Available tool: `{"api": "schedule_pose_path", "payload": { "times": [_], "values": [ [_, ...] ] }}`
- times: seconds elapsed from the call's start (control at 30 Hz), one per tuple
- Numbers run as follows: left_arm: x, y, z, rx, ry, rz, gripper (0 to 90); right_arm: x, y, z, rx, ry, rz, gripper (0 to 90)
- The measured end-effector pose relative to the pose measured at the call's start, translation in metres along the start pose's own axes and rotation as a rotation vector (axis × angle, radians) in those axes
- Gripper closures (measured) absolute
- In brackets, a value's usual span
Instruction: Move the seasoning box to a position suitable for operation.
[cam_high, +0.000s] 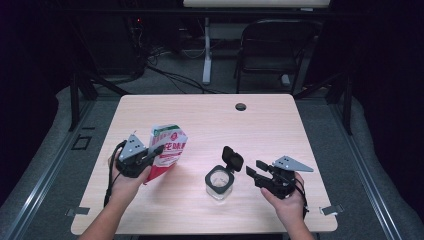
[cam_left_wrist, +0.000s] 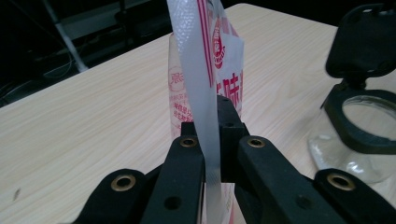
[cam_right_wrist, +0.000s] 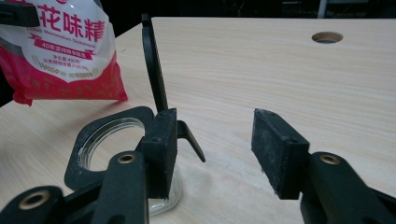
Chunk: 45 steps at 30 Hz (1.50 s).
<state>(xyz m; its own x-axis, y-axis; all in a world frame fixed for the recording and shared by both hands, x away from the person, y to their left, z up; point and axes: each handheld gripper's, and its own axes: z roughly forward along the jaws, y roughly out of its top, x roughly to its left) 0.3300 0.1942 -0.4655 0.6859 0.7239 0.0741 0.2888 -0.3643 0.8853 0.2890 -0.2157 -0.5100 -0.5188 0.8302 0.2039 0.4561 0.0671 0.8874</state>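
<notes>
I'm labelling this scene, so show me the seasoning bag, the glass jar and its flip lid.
seasoning bag (cam_high: 169, 145), high view, on its printed front.
glass jar (cam_high: 218, 181), high view, on its black rim.
flip lid (cam_high: 232, 158), high view, on the raised lid's middle.

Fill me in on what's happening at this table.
A person works with a gripper in each hand. The left gripper is shut on the edge of a red-and-white bag, holding it up beside a glass jar whose black flip lid stands open. The right gripper sits open just right of the jar, holding nothing.
</notes>
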Motion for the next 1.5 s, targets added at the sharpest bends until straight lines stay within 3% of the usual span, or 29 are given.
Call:
{"api": "schedule_pose_path", "payload": {
  "times": [0.2, 0.47, 0.63, 0.73, 0.87, 0.9, 0.97, 1.1, 1.2, 1.23, 1.5],
  "values": [
    [-0.020, 0.014, 0.016, -0.017, -0.050, 0.030, 90.0, -0.003, 0.002, 0.001, 0.034, -0.003, 0.008, 48.8],
    [-0.036, 0.002, 0.023, -0.003, -0.101, 0.050, 90.0, -0.006, 0.006, -0.003, 0.082, 0.040, 0.049, 57.8],
    [-0.040, -0.012, 0.016, 0.015, -0.140, 0.022, 90.0, -0.001, 0.015, -0.011, 0.115, 0.068, -0.004, 69.7],
    [-0.040, -0.016, 0.015, 0.022, -0.144, 0.019, 90.0, 0.003, 0.021, -0.016, 0.114, 0.080, -0.013, 71.2],
    [-0.041, -0.022, 0.014, 0.029, -0.149, 0.011, 90.0, 0.012, 0.038, -0.027, 0.094, 0.113, -0.030, 65.2],
    [-0.042, -0.025, 0.014, 0.023, -0.150, 0.010, 90.0, 0.016, 0.045, -0.030, 0.101, 0.157, -0.036, 61.8],
    [-0.043, -0.026, 0.014, 0.028, -0.156, 0.014, 90.0, 0.023, 0.051, -0.033, 0.101, 0.182, -0.054, 60.3],
    [-0.043, -0.028, 0.014, 0.024, -0.158, 0.012, 90.0, 0.033, 0.059, -0.035, 0.119, 0.223, -0.040, 59.5],
    [-0.044, -0.030, 0.014, 0.035, -0.163, 0.017, 90.0, 0.042, 0.064, -0.029, 0.154, 0.256, -0.057, 60.1],
    [-0.044, -0.031, 0.014, 0.031, -0.163, 0.019, 90.0, 0.048, 0.066, -0.023, 0.184, 0.270, -0.085, 60.7],
    [-0.042, -0.034, 0.013, 0.034, -0.172, 0.006, 90.0, 0.074, 0.072, 0.002, 0.242, 0.298, -0.179, 61.0]
  ]
}}
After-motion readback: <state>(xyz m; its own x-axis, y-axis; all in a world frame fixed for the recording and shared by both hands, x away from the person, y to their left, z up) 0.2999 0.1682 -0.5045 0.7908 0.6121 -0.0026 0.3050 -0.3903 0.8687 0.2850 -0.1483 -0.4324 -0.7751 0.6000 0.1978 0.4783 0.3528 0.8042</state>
